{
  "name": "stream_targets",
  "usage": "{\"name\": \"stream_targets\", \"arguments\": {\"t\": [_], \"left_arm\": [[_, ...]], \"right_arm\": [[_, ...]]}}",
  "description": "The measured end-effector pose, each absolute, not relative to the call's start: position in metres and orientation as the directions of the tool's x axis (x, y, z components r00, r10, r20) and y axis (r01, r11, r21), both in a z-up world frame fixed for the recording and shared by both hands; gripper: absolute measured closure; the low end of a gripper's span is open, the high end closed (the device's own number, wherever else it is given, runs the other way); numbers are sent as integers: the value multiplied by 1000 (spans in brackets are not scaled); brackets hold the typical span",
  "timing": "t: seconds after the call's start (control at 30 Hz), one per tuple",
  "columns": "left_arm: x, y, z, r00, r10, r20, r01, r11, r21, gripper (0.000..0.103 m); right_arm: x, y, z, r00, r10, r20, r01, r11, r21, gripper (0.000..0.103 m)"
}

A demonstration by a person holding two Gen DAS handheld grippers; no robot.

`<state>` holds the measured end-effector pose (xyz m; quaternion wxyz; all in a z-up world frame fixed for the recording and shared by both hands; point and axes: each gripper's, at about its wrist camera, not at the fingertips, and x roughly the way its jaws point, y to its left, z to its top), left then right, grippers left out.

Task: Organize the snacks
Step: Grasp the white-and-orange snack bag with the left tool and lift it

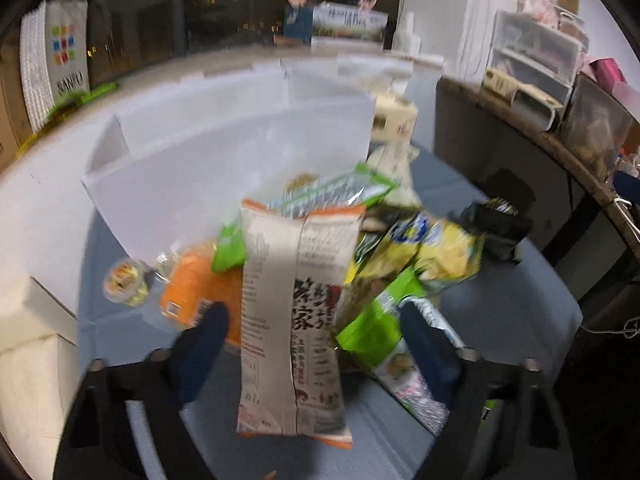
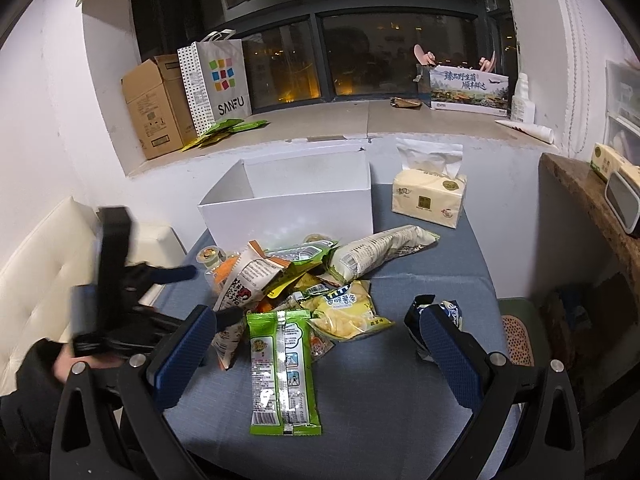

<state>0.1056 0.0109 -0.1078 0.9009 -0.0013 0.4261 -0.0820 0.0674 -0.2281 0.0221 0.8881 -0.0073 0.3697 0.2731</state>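
A pile of snack packets (image 2: 304,280) lies on the blue table in front of an open white box (image 2: 288,204). In the left wrist view my left gripper (image 1: 312,320) is open, its fingers on either side of a beige and orange packet (image 1: 292,320) that lies between them, with the box (image 1: 240,152) beyond. My right gripper (image 2: 320,324) is open and empty, low over the table, with a green packet (image 2: 284,372) between its fingers. The left gripper also shows at the left of the right wrist view (image 2: 200,292), by the beige packet (image 2: 244,280).
A tissue pack (image 2: 430,196) stands right of the box. A dark blue packet (image 2: 434,312) lies by my right finger. A small cup snack (image 2: 208,256) sits left of the pile. A cream sofa (image 2: 44,280) is at the left, a wooden shelf (image 2: 580,200) at the right.
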Motion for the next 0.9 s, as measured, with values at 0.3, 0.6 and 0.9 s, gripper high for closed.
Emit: {"name": "stream_targets", "arguments": {"t": [0.3, 0.6, 0.9], "left_arm": [[106, 15, -122, 611, -132, -781, 151, 987, -49, 68], [57, 20, -74, 718, -172, -674, 139, 985, -103, 70], [-11, 35, -5, 866, -159, -474, 69, 977, -201, 69]], "right_arm": [[70, -232, 17, 565, 480, -671, -483, 852, 203, 0], [78, -237, 3, 509, 531, -677, -491, 826, 279, 0], [134, -255, -31, 433, 567, -700, -402, 817, 413, 0]]}}
